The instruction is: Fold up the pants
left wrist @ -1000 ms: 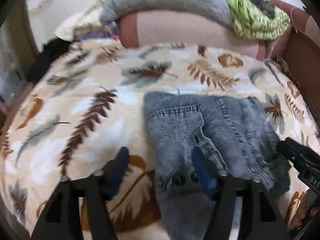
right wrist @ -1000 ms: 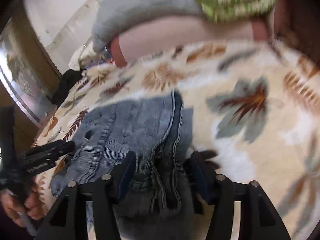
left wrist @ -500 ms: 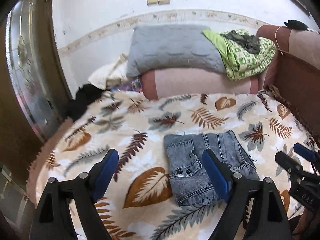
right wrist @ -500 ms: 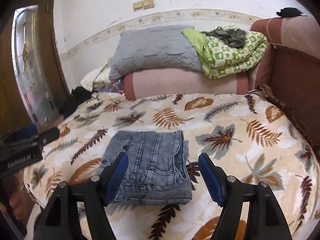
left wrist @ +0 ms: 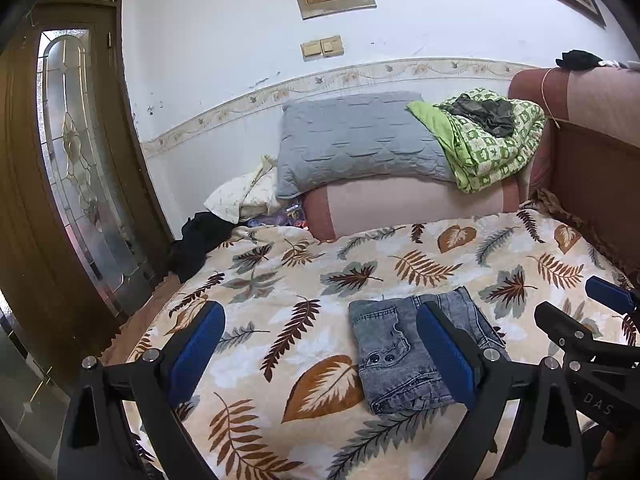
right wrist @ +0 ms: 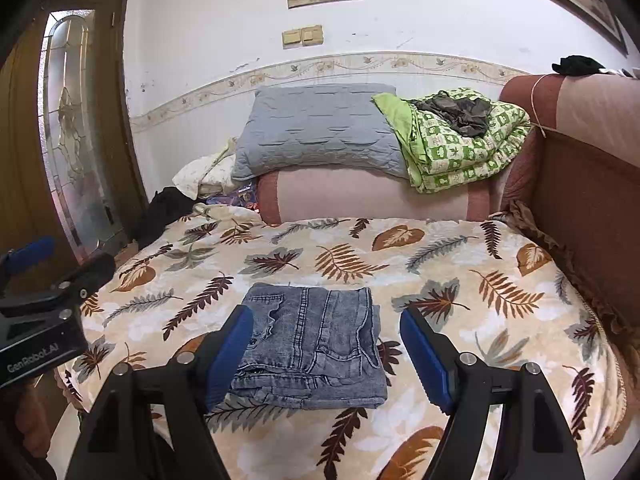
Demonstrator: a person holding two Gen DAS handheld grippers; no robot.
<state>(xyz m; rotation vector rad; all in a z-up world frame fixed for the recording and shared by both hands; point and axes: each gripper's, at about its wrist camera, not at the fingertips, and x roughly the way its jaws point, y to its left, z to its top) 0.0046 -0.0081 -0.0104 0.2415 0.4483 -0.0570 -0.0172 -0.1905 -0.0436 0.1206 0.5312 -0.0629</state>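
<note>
Both grippers pulled up and back from the pants (right wrist: 312, 350). A second earlier the right gripper (right wrist: 326, 354) straddled the folded denim edge and the left gripper (left wrist: 320, 350) hung low over it; by now both stood spread apart, clear above, and the folded bundle lay free on the leaf-print blanket (right wrist: 460, 280).

You face a white wall (right wrist: 420, 12) with a patterned border strip (right wrist: 360, 62), light switches (right wrist: 302, 36), and a glass-panelled wooden door (left wrist: 60, 160) at left.
</note>
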